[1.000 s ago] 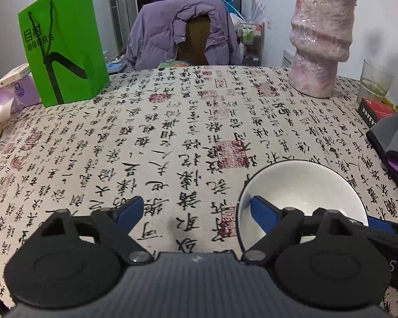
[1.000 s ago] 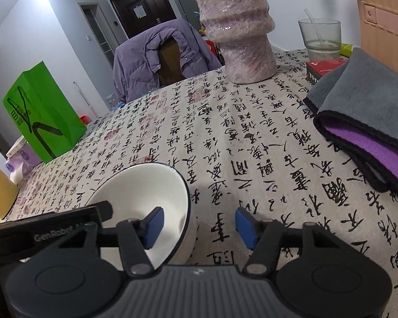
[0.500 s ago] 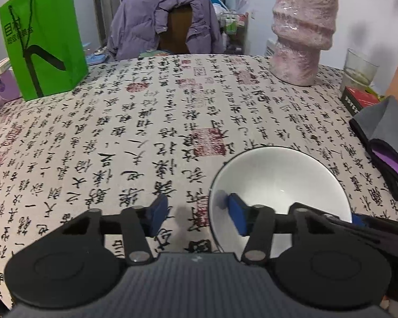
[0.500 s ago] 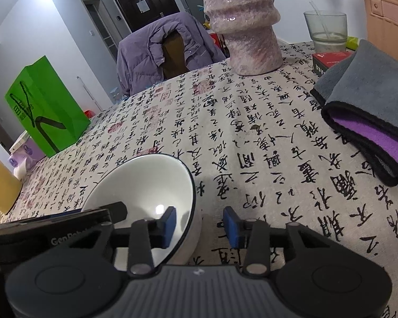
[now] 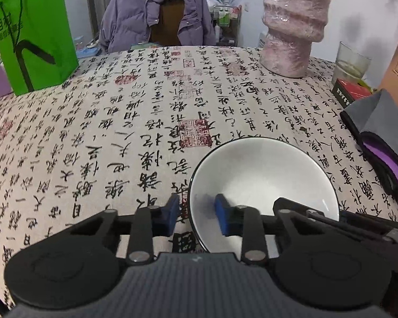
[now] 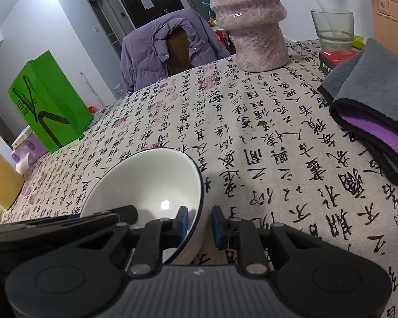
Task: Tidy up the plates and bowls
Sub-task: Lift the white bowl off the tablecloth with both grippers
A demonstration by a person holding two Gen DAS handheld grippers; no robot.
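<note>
Item: white bowl (image 5: 262, 182), dark-rimmed, on my tabletop (image 5: 119, 122) at 5 o'clock in the left view. My left tongs (image 5: 196, 213) are closing astride its near-left rim, pads not yet touching. My right tongs (image 6: 199, 225) are closing astride the opposite rim likewise. Cloth printed with black calligraphy and red seals. Green bag (image 5: 34, 34) at 10 o'clock, lettering unreadable.

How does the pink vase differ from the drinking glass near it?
The vase is opaque, pink and rough, with a ridged, stepped body; the glass is clear, smooth and straight-sided. The vase is far taller and wider than the glass. The glass holds a thin straw-like stick. Both stand upright at the far end of the patterned tablecloth.
</note>
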